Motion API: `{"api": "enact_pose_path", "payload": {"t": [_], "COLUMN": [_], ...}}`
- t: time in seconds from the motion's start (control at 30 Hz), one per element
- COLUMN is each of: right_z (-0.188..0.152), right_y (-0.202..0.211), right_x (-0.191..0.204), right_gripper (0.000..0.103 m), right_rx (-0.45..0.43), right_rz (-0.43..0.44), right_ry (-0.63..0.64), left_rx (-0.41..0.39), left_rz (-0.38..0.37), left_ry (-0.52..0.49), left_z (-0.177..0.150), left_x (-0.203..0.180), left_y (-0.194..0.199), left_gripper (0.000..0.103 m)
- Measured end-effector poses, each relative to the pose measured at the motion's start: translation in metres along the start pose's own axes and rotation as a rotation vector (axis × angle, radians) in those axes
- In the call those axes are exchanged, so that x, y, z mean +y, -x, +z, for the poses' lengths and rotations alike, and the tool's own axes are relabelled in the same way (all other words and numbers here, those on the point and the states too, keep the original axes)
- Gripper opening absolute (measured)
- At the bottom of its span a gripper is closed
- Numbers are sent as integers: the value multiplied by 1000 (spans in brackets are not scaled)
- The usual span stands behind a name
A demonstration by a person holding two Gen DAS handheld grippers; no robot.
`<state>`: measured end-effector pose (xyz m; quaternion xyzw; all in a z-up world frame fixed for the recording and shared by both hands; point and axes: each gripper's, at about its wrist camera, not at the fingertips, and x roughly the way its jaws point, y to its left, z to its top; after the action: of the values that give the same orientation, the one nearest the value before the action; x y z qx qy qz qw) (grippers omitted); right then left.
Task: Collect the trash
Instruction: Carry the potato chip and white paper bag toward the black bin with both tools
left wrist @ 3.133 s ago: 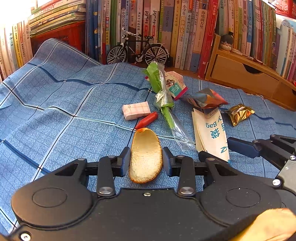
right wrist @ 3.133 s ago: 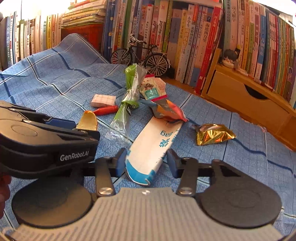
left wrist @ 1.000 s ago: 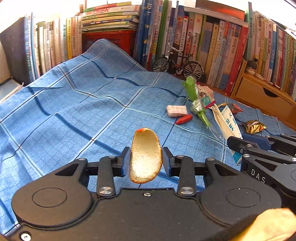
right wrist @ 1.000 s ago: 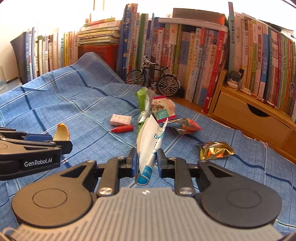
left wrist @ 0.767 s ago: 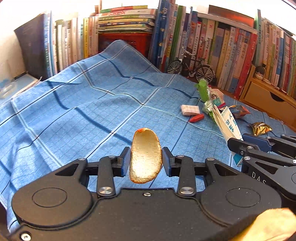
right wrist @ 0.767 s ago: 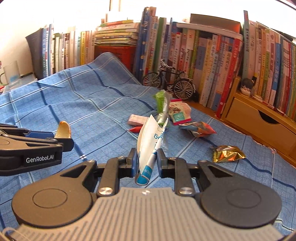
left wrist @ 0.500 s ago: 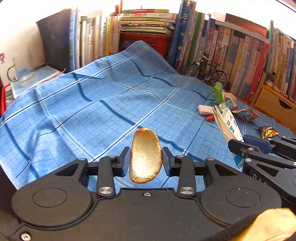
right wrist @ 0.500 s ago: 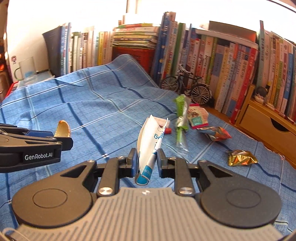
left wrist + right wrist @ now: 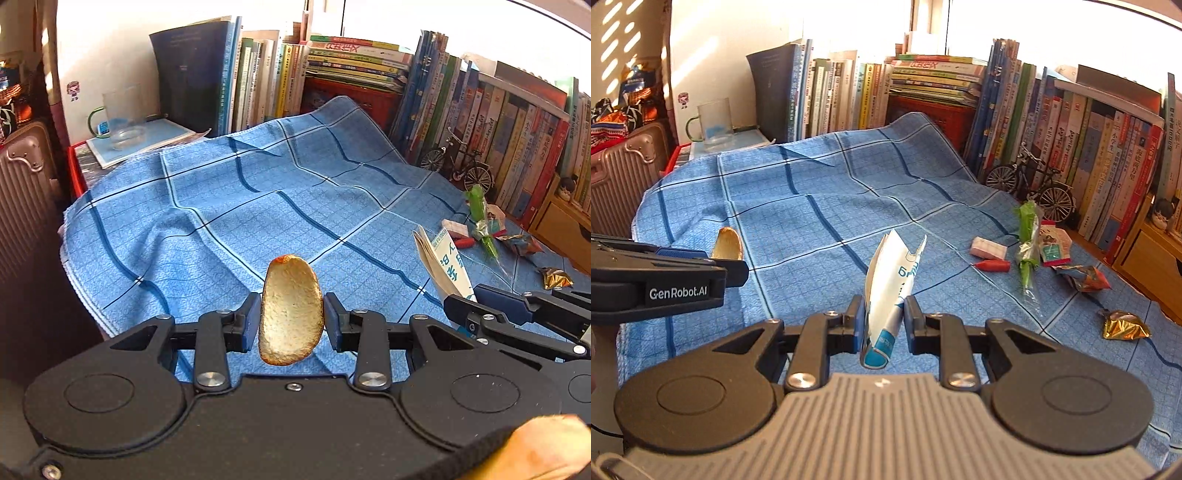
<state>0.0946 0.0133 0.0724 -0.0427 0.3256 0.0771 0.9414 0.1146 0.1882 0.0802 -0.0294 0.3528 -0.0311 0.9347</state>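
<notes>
Left gripper (image 9: 291,325) clamped narrow on a curved pale orange-peel piece with a browned rim (image 9: 290,310), held upright above the near left corner of the blue checked tablecloth (image 9: 236,221). Right gripper (image 9: 884,325) pinched shut on a folded white paper bag with blue print (image 9: 892,284), likewise lifted clear. No bin visible; probably beyond the cloth's left edge. Best carried level with steady squeeze, released only over the container.
</notes>
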Motion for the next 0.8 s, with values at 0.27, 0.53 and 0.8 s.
{"api": "enact_pose_path", "payload": {"t": [0.27, 0.53, 0.8], "right_z": [0, -4, -16], "right_y": [14, 31, 44], "right_x": [37, 74, 99], "right_gripper": [26, 27, 27], "right_rx": [-26, -35, -24], "right_rz": [91, 184, 251], "right_ry": [65, 119, 145], "left_rx": [-40, -30, -23], "left_rz": [75, 150, 212], "left_ry": [46, 104, 146], "left_z": [-13, -40, -68], "left_x": [32, 62, 84], "left_y": [35, 67, 98], "left_gripper": [34, 35, 35]}}
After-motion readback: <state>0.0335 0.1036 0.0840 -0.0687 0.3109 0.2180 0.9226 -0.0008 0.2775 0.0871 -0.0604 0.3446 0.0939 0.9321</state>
